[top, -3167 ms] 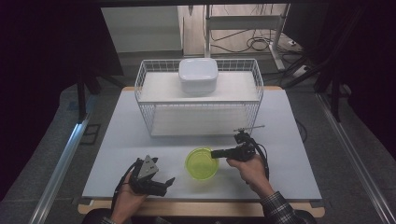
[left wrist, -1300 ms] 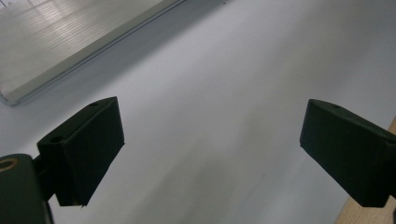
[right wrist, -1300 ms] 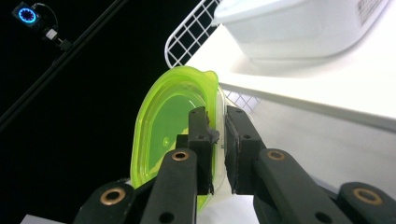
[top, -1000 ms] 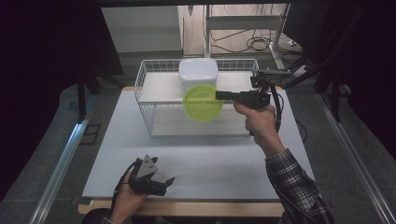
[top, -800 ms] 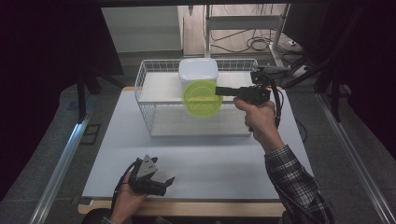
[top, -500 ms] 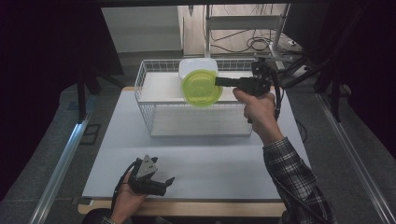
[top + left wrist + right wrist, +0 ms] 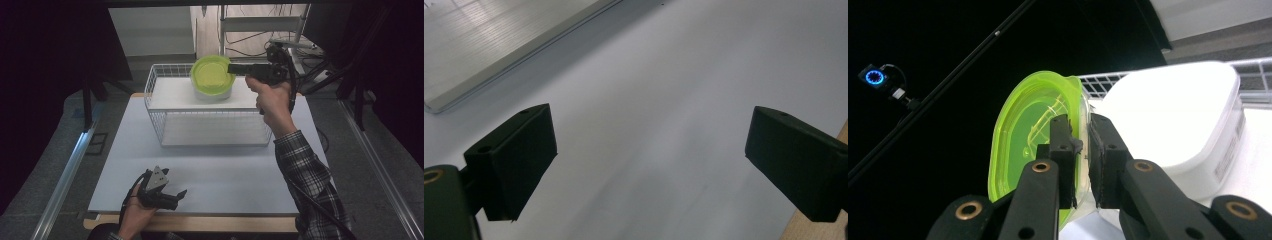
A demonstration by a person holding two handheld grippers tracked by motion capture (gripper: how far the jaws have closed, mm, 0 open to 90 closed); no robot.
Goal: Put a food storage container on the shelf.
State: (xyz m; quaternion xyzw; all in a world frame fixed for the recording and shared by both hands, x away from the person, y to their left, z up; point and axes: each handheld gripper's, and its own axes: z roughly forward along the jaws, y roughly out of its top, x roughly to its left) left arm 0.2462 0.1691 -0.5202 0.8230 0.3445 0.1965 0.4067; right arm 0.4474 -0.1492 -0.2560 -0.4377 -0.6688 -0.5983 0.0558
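White lidded plastic container (image 7: 214,92) on the top shelf of the white wire basket rack (image 7: 210,107): mostly hidden in the high view behind the green bowl, only its lower edge and right side show. In the right gripper view its right end is cut off by the frame and a small label on its side is too small to read.

Translucent lime-green round plastic bowl (image 7: 212,75) is held tipped on edge, open face toward the high camera, directly in front of and above the white container, above the rack's top shelf. Whether bowl and container touch can't be told. In the right gripper view the bowl (image 7: 1033,140) shows a glossy rim and see-through wall with rack wires visible through it; its lower edge is hidden by the jaws.

Right tool (image 7: 1079,150) is pinching the bowl's rim, jaws nearly together, one inside the wall and one outside. In the high view the right tool (image 7: 235,69) points left at the rack.

Left tool (image 7: 649,160) is spread wide with nothing between its jaws, over the bare white tabletop (image 7: 225,170), well apart from the rack at the near edge (image 7: 175,196).
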